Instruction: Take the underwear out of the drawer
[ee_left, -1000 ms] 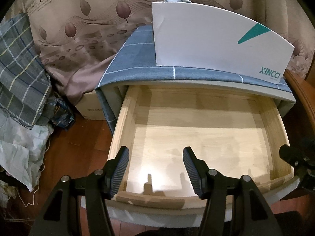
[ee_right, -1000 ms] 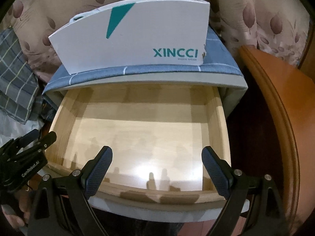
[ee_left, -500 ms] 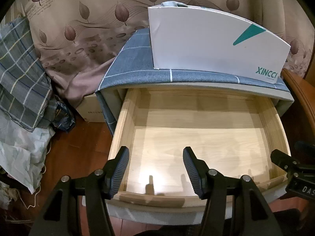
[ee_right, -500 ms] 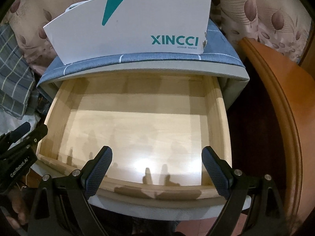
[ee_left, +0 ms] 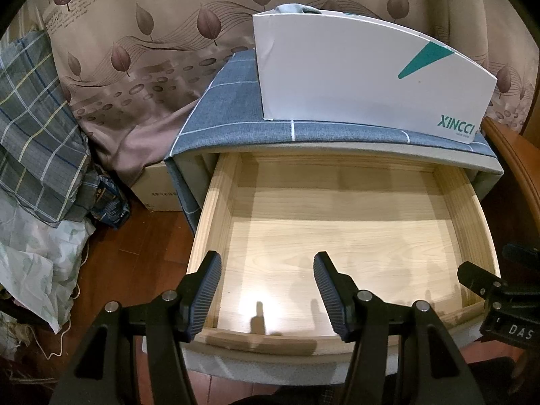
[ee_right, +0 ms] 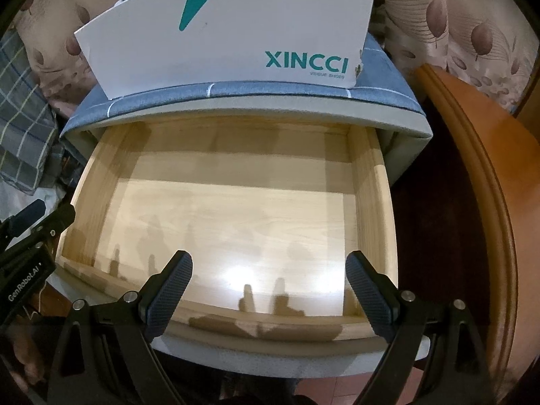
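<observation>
White box (ee_left: 354,77) on blue-clothed nightstand (ee_left: 229,114); drawer (ee_left: 216,222) open.

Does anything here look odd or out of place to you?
Yes: the open drawer shows only bare wood, with no underwear in the part visible. A bit of grey-blue cloth pokes from the top of the white box on the cabinet. Both grippers are open and hold nothing.

A pale, light-grained wooden drawer (ee_left: 337,236) is shown at centre frame. A blue-grey cloth with thin white grid lines (ee_left: 229,101) is seen above it, bearing a white cardboard box with teal lettering and a teal triangle (ee_left: 364,77). A beige curtain printed with brown leaves (ee_left: 152,33) fills the upper frame; a grey-blue plaid fabric (ee_left: 33,118) is seen at left.
</observation>
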The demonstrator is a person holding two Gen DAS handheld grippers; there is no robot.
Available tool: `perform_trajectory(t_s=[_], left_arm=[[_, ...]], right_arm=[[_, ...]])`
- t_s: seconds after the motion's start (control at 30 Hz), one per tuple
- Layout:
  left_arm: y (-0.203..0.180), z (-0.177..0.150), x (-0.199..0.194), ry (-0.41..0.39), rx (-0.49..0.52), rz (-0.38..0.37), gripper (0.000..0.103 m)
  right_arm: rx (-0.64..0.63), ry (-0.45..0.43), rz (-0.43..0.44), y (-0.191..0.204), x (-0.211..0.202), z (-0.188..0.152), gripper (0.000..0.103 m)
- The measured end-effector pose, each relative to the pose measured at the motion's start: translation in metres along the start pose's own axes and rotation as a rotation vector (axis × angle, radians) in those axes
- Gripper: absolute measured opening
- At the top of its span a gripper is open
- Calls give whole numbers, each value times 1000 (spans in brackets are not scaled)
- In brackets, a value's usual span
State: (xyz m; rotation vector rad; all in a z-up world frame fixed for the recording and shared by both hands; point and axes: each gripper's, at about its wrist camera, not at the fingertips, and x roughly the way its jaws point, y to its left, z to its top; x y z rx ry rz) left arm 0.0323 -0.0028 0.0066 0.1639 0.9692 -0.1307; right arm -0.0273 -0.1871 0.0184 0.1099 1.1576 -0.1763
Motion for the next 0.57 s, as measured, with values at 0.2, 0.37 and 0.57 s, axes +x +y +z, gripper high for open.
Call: perform_trajectory(t_s=[0.2, 0.37, 0.57], left_arm=[[-3, 0, -1, 1, 9, 1, 58], [-5, -1, -1, 6, 30, -5, 58], [-8, -2, -6, -11, 46, -10, 58]], right_arm=[[5, 9, 8, -1, 2, 0, 91], [6, 11, 7, -1, 2, 0, 91], [6, 13, 7, -1, 2, 0, 91]])
